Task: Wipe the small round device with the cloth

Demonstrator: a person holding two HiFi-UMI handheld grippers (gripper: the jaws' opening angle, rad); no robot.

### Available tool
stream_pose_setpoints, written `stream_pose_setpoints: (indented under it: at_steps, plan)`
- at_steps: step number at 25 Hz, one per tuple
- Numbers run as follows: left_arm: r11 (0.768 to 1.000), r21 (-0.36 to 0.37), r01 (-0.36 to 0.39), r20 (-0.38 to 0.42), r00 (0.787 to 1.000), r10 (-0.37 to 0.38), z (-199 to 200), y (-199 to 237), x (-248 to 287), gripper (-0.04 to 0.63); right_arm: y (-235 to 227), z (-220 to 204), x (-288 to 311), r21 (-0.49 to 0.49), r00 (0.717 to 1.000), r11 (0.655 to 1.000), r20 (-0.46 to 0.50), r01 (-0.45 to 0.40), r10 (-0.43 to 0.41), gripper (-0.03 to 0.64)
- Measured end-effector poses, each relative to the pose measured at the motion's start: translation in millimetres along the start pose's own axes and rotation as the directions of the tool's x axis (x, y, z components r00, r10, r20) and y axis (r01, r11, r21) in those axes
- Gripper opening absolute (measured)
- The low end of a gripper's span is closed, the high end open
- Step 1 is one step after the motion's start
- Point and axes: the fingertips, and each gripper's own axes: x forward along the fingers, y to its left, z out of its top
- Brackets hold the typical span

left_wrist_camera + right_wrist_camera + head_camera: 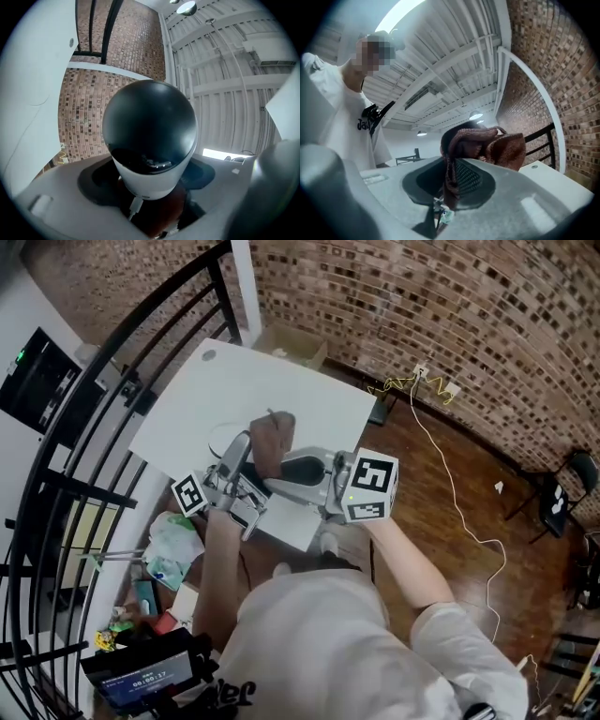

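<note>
The small round device (149, 136) has a black dome on a white base. It sits between the jaws of my left gripper (150, 197), which is shut on it and holds it up off the table. In the head view the device (304, 468) shows as a dark oval between the two grippers, at the tip of the left gripper (284, 471). A brown knitted cloth (487, 145) is bunched in my right gripper (449, 190), which is shut on it. From above, the cloth (274, 439) stands up just left of the device, over the right gripper (266, 476). The two grippers cross close together.
A white table (234, 381) lies below the grippers, its near edge by the person's body. A black railing (103, 427) runs along the left, with bags and clutter (169, 549) on the floor beneath. A cardboard box (292, 343) stands behind the table, and a cable (450, 474) trails over the wooden floor.
</note>
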Motion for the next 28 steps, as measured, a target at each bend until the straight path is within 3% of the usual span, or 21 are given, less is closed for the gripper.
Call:
stream_pose_setpoints:
  at_steps: [3,5,9,12,20,26,28]
  plan:
    - [1.000,-0.001,0.022,0.002,1.000,-0.022,-7,-3,-1,0.399,24,-27,0,-0.017,0.996,0.999,-0.076,-0.052,0.051,0.038]
    - [0.999,-0.009,0.043,0.005,0.999,-0.043,-11,-6,-2,0.399,18,-19,-14,0.020,0.999,0.999,-0.020,-0.036,0.036,0.038]
    - [0.994,-0.043,0.105,0.007,0.994,-0.105,-12,-17,-5,0.399,-38,32,-56,0.055,0.977,0.985,0.131,0.161,-0.167,0.038]
    - [0.987,-0.068,0.144,-0.002,0.990,-0.144,-14,-25,-6,0.399,-68,47,-57,0.031,0.964,0.972,0.129,0.232,-0.234,0.038]
    - [0.982,-0.110,0.155,0.056,0.987,-0.150,-3,-19,5,0.399,-33,32,-8,-0.040,0.997,0.996,0.017,0.079,-0.079,0.038]
    - [0.982,-0.112,0.151,0.077,0.987,-0.143,4,-16,0,0.399,5,-5,-4,0.022,1.000,1.000,-0.018,0.004,-0.004,0.037]
    - [0.981,-0.112,0.158,0.070,0.986,-0.151,0,-16,-2,0.399,0,-2,-16,0.071,0.999,0.997,0.042,0.031,-0.034,0.037]
